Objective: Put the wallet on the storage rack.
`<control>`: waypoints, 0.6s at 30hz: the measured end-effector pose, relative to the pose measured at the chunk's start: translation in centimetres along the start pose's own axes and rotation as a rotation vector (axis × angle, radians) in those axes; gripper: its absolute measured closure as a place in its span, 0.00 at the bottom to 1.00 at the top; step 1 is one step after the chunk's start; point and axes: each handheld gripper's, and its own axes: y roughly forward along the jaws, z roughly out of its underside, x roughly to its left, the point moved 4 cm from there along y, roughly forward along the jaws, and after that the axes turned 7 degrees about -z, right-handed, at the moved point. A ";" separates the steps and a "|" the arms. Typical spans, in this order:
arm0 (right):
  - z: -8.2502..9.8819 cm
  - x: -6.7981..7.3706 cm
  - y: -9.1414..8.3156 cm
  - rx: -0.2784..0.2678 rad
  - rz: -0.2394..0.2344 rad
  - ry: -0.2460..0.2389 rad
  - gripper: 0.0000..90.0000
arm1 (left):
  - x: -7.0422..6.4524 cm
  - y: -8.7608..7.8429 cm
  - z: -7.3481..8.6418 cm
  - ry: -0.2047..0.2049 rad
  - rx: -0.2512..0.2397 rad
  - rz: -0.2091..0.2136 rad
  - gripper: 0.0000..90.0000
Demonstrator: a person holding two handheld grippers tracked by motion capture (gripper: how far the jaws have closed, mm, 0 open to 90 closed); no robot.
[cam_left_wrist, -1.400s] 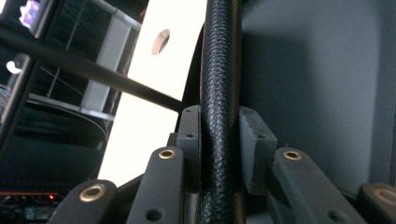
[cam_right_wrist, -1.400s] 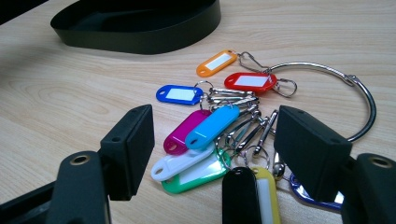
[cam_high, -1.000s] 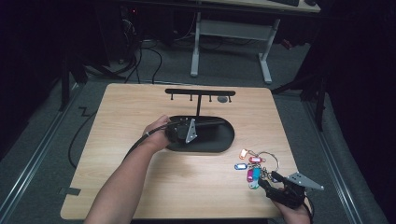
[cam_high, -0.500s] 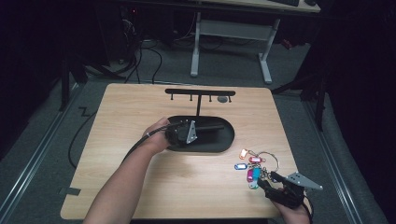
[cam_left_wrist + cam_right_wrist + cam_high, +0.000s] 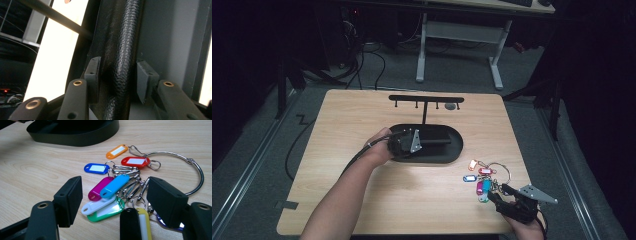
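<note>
A black oval tray (image 5: 454, 150) with an upright post and a hook bar (image 5: 426, 99) stands mid-table. My left gripper (image 5: 433, 142) lies over the tray's left half. Its jaws have just been opening and straddle the tray's textured, leather-like rim (image 5: 125, 50); the right pad (image 5: 146, 78) stands off it, so the left gripper (image 5: 118, 72) is open. A big metal ring (image 5: 197, 170) with several coloured key tags (image 5: 115, 185) lies at the front right (image 5: 484, 177). My right gripper (image 5: 113, 192) is open, its jaws either side of the tags, and reaches in from the table's front right corner (image 5: 496, 194).
A small grey piece (image 5: 451, 106) hangs on the hook bar's right part. The light wooden table (image 5: 352, 120) has bare room left of and in front of the tray. A white desk frame (image 5: 462, 35) and cables stand on the floor beyond.
</note>
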 end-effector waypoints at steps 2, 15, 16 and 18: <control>0.0 0.0 0.0 0.001 0.000 -0.001 0.32 | 0.0 0.0 0.2 -0.018 -0.003 0.006 0.65; 0.0 0.0 0.1 0.004 0.000 -0.001 0.32 | -0.4 -0.4 0.4 -0.052 -0.018 0.040 0.57; 0.0 0.0 0.1 0.004 0.000 -0.001 0.32 | -0.3 -0.6 0.4 -0.059 -0.022 0.043 0.57; 0.0 0.0 0.1 0.004 0.000 -0.001 0.32 | -0.4 -0.7 0.3 -0.061 -0.020 0.042 0.57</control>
